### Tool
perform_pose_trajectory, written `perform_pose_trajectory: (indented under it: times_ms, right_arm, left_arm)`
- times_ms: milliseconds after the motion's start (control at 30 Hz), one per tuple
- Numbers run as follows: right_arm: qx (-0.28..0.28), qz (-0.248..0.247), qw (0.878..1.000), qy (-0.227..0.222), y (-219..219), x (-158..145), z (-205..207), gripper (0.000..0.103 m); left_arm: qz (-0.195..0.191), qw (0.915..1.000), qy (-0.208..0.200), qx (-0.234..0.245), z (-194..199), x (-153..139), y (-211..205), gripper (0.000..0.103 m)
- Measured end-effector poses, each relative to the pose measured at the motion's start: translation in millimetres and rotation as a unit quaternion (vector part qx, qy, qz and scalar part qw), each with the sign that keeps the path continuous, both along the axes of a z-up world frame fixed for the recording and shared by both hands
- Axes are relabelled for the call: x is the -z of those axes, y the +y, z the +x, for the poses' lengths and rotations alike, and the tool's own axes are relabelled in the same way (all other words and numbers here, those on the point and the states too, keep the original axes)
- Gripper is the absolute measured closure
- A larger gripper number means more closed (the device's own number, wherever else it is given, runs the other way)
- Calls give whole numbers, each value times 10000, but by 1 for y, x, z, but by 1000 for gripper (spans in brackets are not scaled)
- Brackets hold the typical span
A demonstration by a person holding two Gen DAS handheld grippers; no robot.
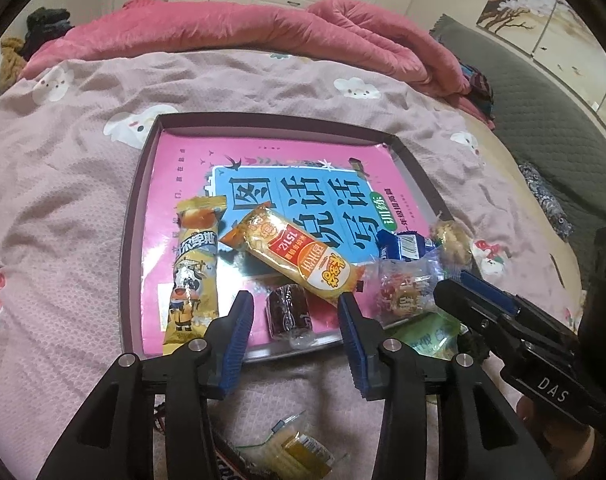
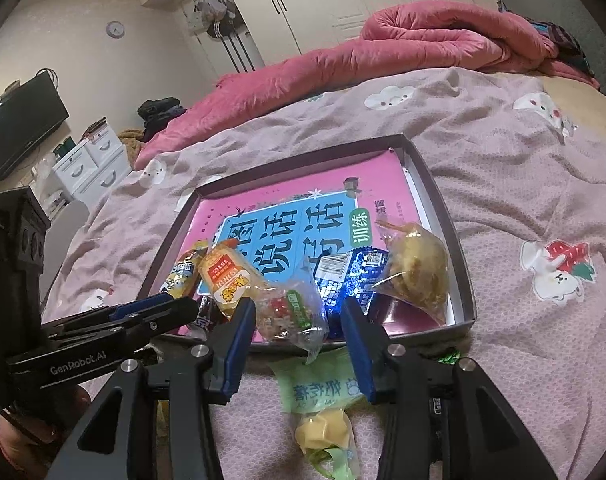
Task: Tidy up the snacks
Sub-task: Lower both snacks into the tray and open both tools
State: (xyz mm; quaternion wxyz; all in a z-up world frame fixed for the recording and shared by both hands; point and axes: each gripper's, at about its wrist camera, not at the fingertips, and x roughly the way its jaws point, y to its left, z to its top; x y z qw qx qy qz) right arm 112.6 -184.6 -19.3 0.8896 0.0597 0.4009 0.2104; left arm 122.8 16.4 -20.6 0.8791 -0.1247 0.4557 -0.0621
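A shallow dark-rimmed tray [image 1: 137, 216] lies on the bed with a pink book [image 1: 263, 160] inside. On the book rest a yellow cow-print packet [image 1: 193, 264], an orange packet [image 1: 299, 256], a blue packet [image 1: 403, 244] and a golden pastry [image 1: 453, 240]. My left gripper [image 1: 295, 298] is open at the tray's near edge, and a dark brown candy [image 1: 289, 314] lies loose between its tips. My right gripper [image 2: 298, 304] is open too. A clear packet with red pieces [image 2: 291, 308] lies just ahead of its tips, and no pad presses on it. A green packet [image 2: 323, 388] lies beneath on the sheet.
A small yellow snack [image 1: 299, 452] lies on the sheet under the left gripper. A rolled pink quilt [image 1: 263, 28] runs along the far side of the bed. A grey headboard [image 1: 543, 120] stands at the right. White drawers [image 2: 91, 168] and a dark screen [image 2: 19, 128] are beside the bed.
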Motion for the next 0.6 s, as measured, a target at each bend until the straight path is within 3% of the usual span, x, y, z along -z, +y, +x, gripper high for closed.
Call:
perform_pose_trajectory:
  times_ms: [600]
  right_arm:
    - [-49, -59, 9998, -174, 0, -13, -7, 51]
  left_arm:
    - [104, 9999, -76, -13, -11, -14, -3, 37]
